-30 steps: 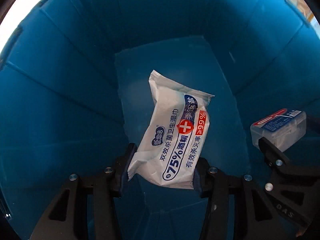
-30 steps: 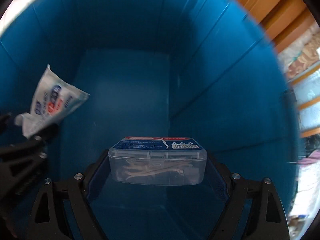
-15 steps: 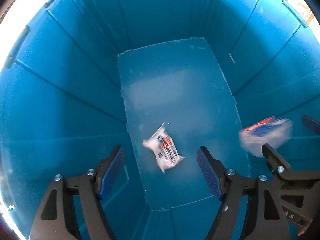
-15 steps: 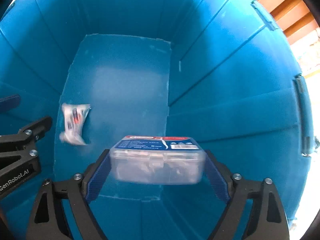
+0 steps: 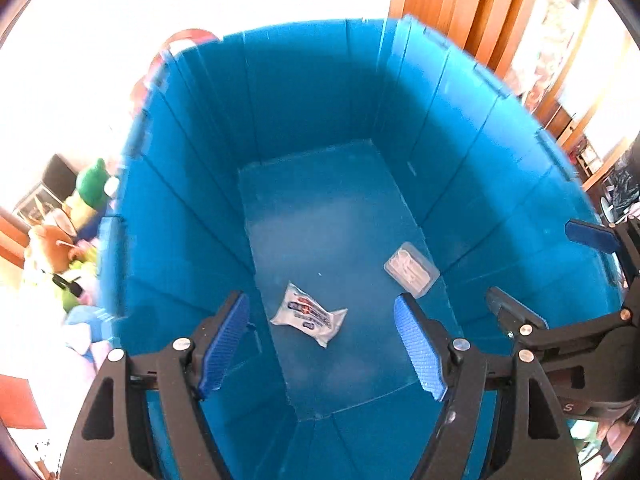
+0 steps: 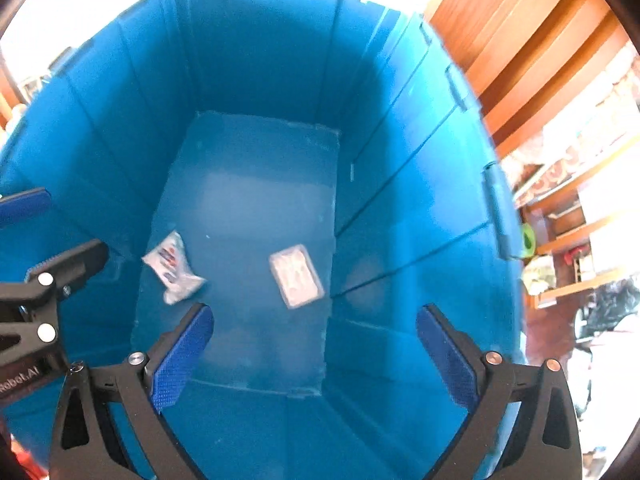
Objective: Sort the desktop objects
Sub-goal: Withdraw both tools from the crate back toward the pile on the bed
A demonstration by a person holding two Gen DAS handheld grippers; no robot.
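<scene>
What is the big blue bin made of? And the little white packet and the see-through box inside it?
The blue bin looks like stiff plastic board: smooth matte panels with straight fold lines. The white packet seems to be soft plastic film, crinkled, with crimped ends. The see-through box looks like hard clear plastic, glossy, with pale contents showing through.

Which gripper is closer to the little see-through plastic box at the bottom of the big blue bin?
Right. The right gripper hangs open almost straight above the clear plastic box; the left gripper hangs open above the white wipes packet beside it.
</scene>
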